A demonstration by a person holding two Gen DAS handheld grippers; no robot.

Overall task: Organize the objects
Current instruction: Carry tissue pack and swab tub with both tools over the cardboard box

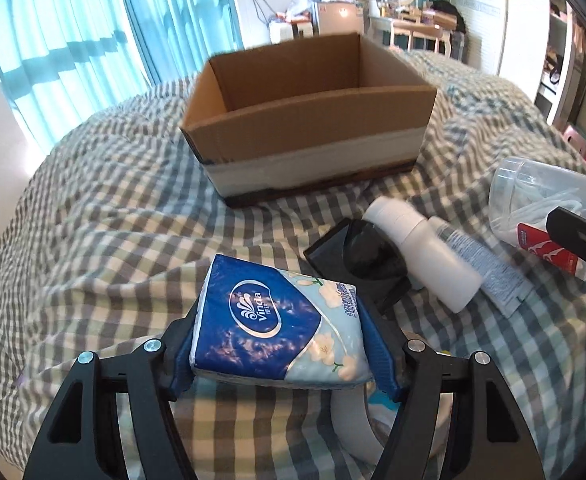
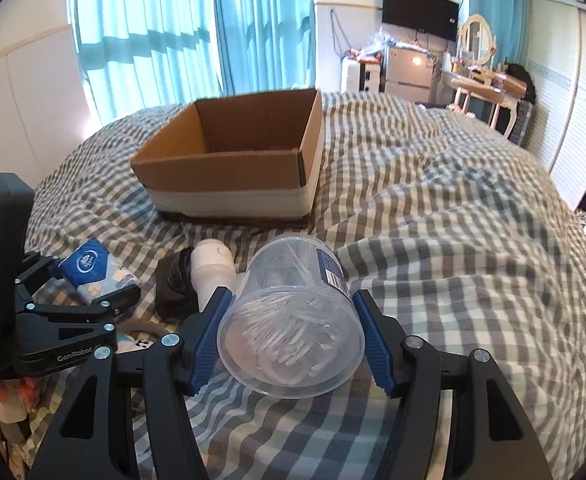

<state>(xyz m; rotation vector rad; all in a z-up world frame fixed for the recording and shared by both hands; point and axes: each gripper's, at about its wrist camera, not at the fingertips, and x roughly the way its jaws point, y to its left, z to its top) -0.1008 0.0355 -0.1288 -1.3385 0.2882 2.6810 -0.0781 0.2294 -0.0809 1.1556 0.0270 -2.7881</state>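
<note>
Bedspread (image 1: pixel 93 200); tissue pack (image 1: pixel 277 320) seemingly between jaws.

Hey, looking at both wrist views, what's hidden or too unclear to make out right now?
- Cardboard box floor: both views, hidden behind its near wall, so contents unknown.
- Black object: left wrist view, partly under the white bottle; identity unclear.
- Red-and-white pack: left wrist view, covered by the right gripper's finger.
- Clear jar label: right wrist view, too small to read.
- White curved item beneath the tissue pack: left wrist view, mostly covered.
</note>
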